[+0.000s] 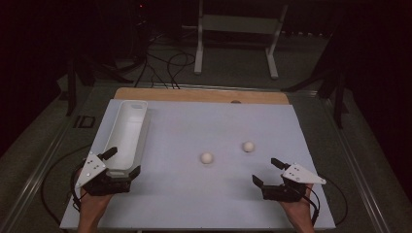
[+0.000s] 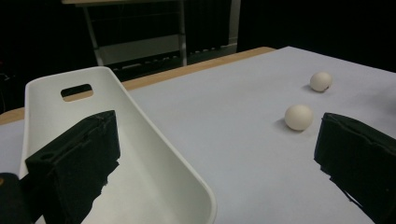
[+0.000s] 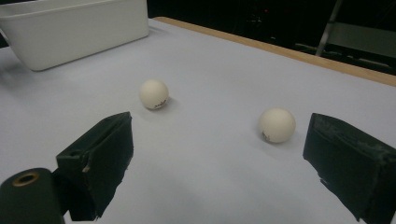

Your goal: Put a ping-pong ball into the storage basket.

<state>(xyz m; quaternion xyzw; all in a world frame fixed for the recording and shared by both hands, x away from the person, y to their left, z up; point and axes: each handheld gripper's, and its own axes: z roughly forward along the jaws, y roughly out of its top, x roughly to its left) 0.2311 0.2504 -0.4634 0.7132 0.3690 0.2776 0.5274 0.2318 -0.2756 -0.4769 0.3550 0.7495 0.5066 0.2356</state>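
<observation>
Fingers wide apart on the right gripper (image 1: 268,172), nothing between them, nothing touched. In the right gripper view the two black fingers (image 3: 100,161) frame bare bench with both balls ahead of them. On the left gripper (image 1: 124,162) the fingers are spread just as wide, straddling the near end wall of the white bin (image 1: 127,131): one finger (image 2: 77,163) sits inside the bin, the other outside over the bench, and I can't tell whether the pads press on the wall.

The nearer ball (image 1: 207,158) is small, round, off-white and matte, with a little dark print on it in the right gripper view (image 3: 154,94). The farther ball (image 1: 248,146) looks the same, also with a small mark low on its side. Both rest on the pale bench (image 1: 194,208), near each other but apart, right of the bin and ahead of the right gripper.

The bin is a long, narrow tub with rounded corners and a handle slot (image 2: 76,90) in its far end. Its long axis runs away from the person, tilted slightly right at the far end.
</observation>
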